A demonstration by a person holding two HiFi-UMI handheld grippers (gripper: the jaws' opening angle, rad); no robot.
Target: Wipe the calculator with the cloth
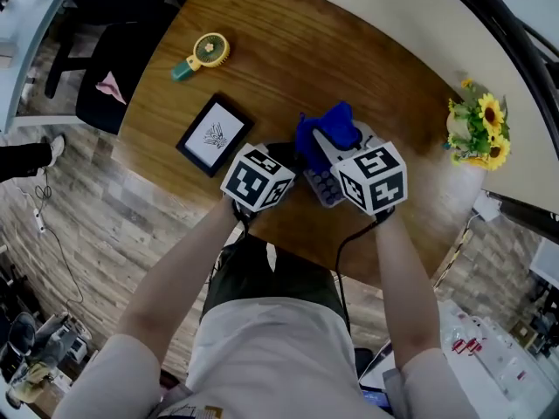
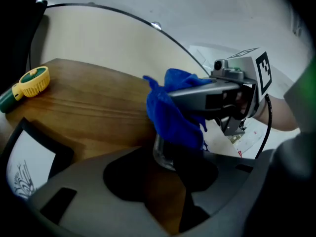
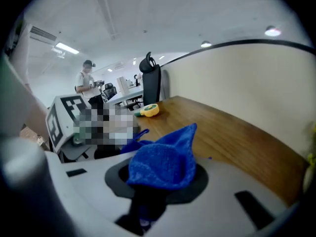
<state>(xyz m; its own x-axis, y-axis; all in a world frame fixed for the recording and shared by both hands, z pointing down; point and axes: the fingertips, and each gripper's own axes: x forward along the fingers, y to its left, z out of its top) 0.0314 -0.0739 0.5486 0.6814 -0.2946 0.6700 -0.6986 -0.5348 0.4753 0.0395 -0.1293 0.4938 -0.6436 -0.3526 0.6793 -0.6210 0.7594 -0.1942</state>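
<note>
1. Round wooden table. It bears everything below.
2. Sunflower bunch, at the 3 o'clock rim, well apart from the work.
3. Picture frame, at 9 o'clock, lying flat.
4. Calculator, at 6 o'clock near the person's edge, its far half under the cloth.
5. Left gripper. The jaws stand part-way apart with the calculator's near corner at their tips. No pad seems to press on it.
6. Right gripper. It is clamped on the bunched blue cloth, which is raised over the calculator.
7. Hand fan, at 10 o'clock.

Hazards, as judged from where I stand:
- The calculator looks unsteadied, so a wiping stroke may push it toward the 6 o'clock edge.
- The cloth's loose peak may drag over the keys rather than wipe them.
- A light pinch may let the cloth pull free.
</note>
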